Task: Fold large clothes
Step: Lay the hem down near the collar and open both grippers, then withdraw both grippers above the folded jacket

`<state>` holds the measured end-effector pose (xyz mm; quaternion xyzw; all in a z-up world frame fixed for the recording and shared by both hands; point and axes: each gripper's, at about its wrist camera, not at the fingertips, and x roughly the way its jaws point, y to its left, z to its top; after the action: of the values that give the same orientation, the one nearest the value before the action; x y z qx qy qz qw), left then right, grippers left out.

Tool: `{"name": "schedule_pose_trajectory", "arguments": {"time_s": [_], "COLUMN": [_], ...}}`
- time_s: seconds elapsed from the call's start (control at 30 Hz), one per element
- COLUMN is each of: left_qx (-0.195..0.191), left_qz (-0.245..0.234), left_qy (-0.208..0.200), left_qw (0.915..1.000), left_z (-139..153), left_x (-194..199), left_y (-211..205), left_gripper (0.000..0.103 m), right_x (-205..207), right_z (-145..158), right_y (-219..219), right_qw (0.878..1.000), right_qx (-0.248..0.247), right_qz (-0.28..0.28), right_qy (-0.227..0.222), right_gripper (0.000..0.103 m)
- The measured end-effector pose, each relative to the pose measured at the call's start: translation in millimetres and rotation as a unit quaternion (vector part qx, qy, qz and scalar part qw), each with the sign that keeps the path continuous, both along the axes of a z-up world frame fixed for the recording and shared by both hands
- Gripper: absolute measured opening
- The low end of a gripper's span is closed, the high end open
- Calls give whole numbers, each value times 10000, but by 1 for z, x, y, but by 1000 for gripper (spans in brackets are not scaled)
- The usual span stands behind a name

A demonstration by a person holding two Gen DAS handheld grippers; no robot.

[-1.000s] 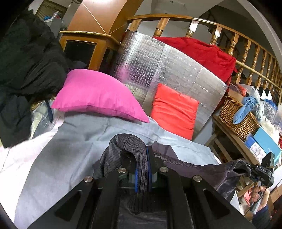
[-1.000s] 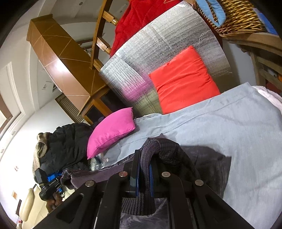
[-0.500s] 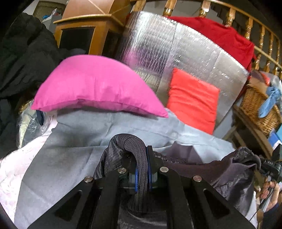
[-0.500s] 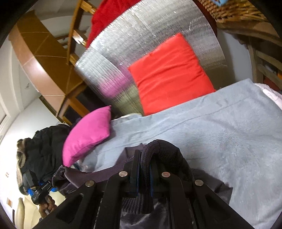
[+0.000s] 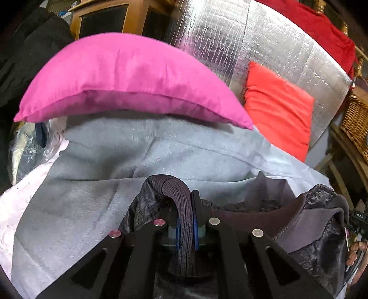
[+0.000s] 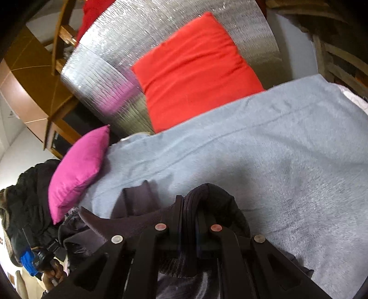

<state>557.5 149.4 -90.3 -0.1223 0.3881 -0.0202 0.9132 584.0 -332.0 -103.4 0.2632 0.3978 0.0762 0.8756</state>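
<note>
Grey blanket (image 5: 96,197) covers the bed, stretching across both wrist views up to a silver foil panel (image 5: 264,41) that stands at its far edge. Against that panel leans a red cushion (image 5: 278,103), and a pink cushion (image 5: 128,80) lies on the blanket just beside it, on its left in the left wrist view. Behind the panel a red cloth (image 5: 322,25) hangs over it, a wooden cabinet (image 5: 103,16) stands further left, and a wicker basket (image 5: 356,119) sits off the bed on the right. A heap of black clothing (image 6: 30,195) is piled past the pink cushion.

A dark jacket (image 5: 317,241) is the garment being handled; it hangs between the two tools low over the near part of the blanket. The left tool (image 5: 185,230) is clamped on a ribbed band of the jacket, which arches up out of its blue pads. The right tool (image 6: 189,230) is likewise closed tight on a ribbed band of the same jacket. Between them the collar (image 6: 135,202) stands up with its quilted lining showing; whether the fabric below touches the blanket is hard to tell. The hand (image 6: 54,273) holding the left tool's handle shows at the lower left of the right wrist view.
</note>
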Motion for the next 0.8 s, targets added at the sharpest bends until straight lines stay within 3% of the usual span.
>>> {"name": "schedule_pose_trajectory", "arguments": {"time_s": [0.3,0.53,0.6,0.63,0.67,0.73,0.8], "left_qx": [-76,-638,-853,-996,-1172,-1175,-1084], "left_qz": [129,168,161,162,194,466,765], "left_qy": [371,614,671,679,647,417,12], "left_qw": [9992,9959,9940,9926,9908,9911,9912], "left_z": [-30,-27,-23,-22,-18,-7,9], "left_x": [21,25,24,23,22,15,5], "left_y": [2,15,20,22,25,32,42], "left_gripper": [12,16,25,35,41,73,84], "right_x": [18,18,15,15,12,9,2], "right_z": [-29,-33,-29,-27,-23,-15,-4], "right_y": [-1,-10,-14,-14,-17,-20,-26], "right_qw": [9990,9966,9958,9955,9947,9948,9950], "right_qx": [54,548,706,762,864,828,834], "right_qz": [-141,-213,-232,-240,-309,-509,-540], "right_qy": [423,580,543,515,464,313,95], "right_gripper": [8,15,26,52,98,103,103]}}
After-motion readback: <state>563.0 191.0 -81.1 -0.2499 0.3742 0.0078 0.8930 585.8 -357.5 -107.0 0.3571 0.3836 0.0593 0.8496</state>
